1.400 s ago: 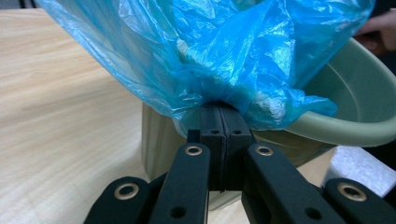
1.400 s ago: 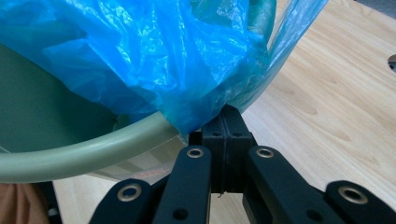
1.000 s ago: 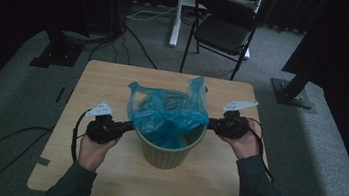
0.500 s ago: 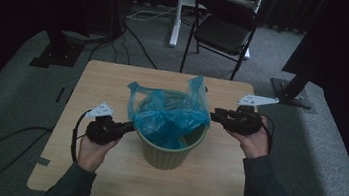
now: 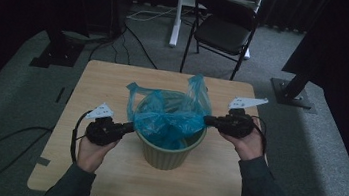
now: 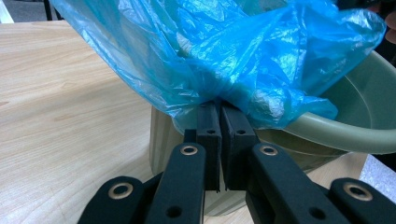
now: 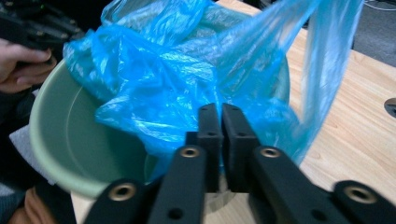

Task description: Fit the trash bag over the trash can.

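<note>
Two grippers on a blue bin liner

Left gripper (image 6: 219, 105) — jaws pressed together, pinching a gathered fold of the blue plastic bag (image 6: 224, 56) right at its tips, just above the near rim of the green bin (image 6: 336, 135).

Right gripper (image 7: 220, 112) — jaws have just been closing and now stand pressed together; film bunches around the tips, so they look clamped on the bag's opposite edge, though the pinch itself is hard to make out.

Judgement: draw both edges outward and down evenly so the liner folds over the rim; slow pull, or the thin film tears or slips.

Bin holds the crumpled bag, nothing else visible inside.
</note>
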{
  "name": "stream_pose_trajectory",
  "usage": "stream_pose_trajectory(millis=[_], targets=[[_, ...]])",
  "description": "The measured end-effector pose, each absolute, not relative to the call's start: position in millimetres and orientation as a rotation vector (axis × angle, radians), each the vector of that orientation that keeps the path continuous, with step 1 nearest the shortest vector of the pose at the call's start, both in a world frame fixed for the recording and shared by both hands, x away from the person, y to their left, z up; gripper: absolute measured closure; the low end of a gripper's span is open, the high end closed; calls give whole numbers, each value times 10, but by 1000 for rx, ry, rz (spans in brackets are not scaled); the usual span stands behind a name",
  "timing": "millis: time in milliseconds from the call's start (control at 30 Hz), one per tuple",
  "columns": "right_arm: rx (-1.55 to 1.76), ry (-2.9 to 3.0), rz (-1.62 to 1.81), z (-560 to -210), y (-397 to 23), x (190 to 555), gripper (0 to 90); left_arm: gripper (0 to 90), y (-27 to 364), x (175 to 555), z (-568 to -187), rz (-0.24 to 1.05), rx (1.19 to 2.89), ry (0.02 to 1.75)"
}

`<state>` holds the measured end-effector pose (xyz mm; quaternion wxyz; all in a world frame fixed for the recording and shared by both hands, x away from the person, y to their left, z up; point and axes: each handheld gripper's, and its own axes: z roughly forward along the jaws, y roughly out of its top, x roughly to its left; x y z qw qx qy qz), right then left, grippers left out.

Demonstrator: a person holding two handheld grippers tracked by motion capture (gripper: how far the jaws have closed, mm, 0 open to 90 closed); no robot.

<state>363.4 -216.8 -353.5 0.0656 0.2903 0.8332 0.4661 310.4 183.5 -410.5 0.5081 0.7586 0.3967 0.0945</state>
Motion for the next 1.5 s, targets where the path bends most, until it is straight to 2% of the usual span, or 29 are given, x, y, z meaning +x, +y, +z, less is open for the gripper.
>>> stream_pose_trajectory(millis=[667, 1500], targets=[[851, 2643, 1378, -3755, -2379, 3329, 898, 864, 1756, 2880, -4090, 231, 1857, 904], [831, 2686, 1356, -3856, -2236, 3400, 899, 890, 1592, 2884, -4103, 199, 1876, 848]])
